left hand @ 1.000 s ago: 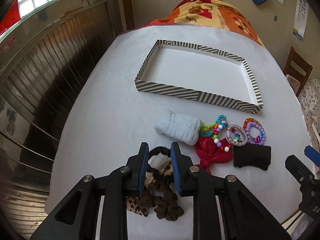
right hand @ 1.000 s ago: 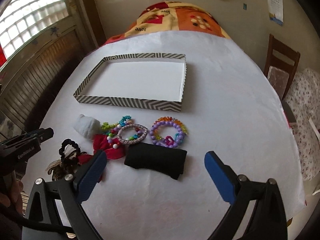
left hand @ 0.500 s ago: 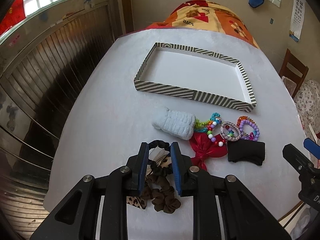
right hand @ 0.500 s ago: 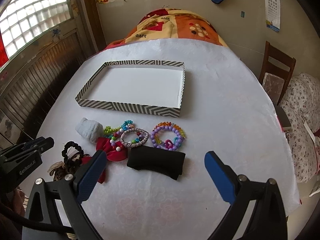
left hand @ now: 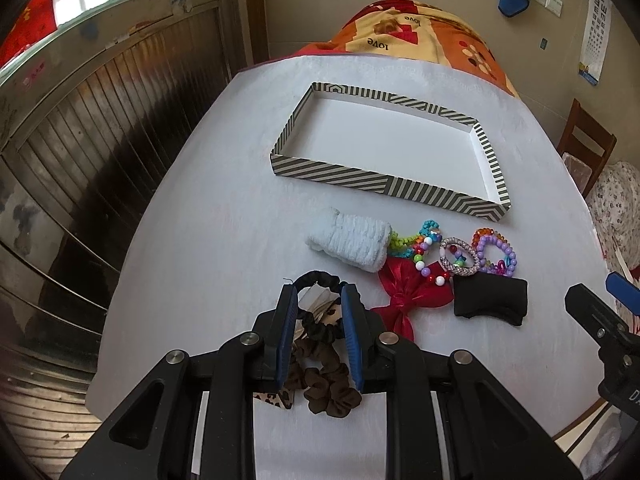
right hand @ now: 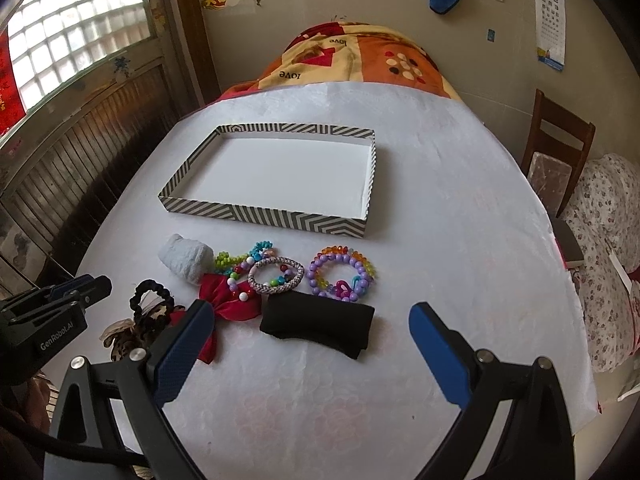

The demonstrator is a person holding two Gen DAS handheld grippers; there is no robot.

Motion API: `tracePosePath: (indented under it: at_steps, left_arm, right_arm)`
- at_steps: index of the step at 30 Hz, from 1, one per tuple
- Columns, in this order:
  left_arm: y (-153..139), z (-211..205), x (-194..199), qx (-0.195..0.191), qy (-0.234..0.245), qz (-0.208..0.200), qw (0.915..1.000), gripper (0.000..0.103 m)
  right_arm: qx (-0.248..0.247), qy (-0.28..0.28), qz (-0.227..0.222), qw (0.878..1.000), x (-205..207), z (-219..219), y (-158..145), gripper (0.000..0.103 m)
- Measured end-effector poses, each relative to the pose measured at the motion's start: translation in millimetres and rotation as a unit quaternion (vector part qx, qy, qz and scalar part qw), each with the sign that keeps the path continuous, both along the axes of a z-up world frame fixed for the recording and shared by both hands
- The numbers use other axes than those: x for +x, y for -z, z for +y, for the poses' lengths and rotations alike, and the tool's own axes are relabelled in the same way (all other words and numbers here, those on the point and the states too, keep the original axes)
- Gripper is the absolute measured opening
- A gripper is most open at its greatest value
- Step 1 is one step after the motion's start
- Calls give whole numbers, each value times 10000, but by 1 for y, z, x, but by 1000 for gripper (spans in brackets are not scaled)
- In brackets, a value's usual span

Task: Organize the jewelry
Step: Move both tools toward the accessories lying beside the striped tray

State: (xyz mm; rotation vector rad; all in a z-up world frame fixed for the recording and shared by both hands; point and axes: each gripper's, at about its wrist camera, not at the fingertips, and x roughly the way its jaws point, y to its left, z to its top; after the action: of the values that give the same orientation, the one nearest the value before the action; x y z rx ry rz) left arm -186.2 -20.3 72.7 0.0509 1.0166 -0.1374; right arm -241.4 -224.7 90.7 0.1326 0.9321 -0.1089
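Black ruffled scrunchie (left hand: 320, 280) sat pinched between the nearly closed left gripper (left hand: 319, 312) near the table's (left hand: 224, 184) front edge; the right gripper (right hand: 310, 354) gaped wide, empty, above bare white cloth.

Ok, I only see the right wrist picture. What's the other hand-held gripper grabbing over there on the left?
Observer: The left hand-held gripper has its two blue pads closed on the black scrunchie, pinching the loop from both sides.
Kid: Is there anything else under it?
Observer: Yes, a brown scrunchie lies on the table just behind the black one, between the fingers.
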Motion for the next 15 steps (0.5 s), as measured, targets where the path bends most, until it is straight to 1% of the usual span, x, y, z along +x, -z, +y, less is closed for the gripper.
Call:
tracePosePath:
  at_steps: [7,15]
  left_arm:
    - [0,1,-1,24,1,-8,10000,11]
    - [4,4,2,72,-56,59,9999,11]
  right_arm:
    - [219,37,-73,9997,0,-3,1,100]
    - [133,-89,-42,9999,4,2,3,100]
